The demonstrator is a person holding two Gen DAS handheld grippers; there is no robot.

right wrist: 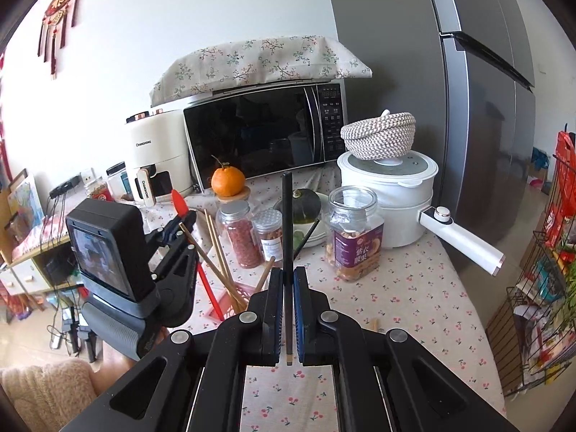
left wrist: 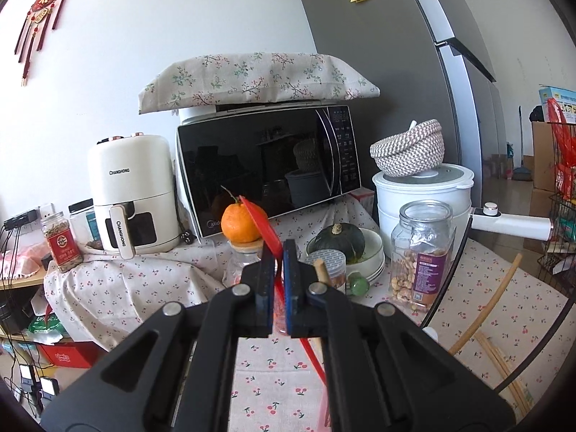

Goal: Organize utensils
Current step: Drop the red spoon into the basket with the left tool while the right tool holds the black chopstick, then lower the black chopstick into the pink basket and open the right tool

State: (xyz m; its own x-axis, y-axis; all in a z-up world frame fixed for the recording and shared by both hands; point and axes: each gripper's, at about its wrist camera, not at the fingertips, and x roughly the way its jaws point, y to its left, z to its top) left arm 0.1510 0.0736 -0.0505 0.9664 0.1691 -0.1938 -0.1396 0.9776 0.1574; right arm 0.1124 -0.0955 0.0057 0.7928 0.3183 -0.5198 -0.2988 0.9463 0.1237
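Kitchen desk (right wrist: 414,288) with cherry cloth | left gripper (left wrist: 276,262) jaws pinch red spatula (left wrist: 260,220) | right gripper (right wrist: 287,288) jaws pinch dark chopstick (right wrist: 287,216), held upright | step: carrying utensils | next: lower both into red basket (right wrist: 243,293) near the jars, I think

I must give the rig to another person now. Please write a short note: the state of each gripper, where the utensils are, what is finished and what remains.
Left gripper: shut on the red spatula, lifted above the table.
Right gripper: shut on a dark chopstick, pointing up.
Pink basket: on the tablecloth, with wooden chopsticks leaning in it.
Loose wooden chopsticks lie on the table to the right.
Done: some chopsticks in the basket.
Left: place both held utensils, probably in the basket, then collect the loose ones.
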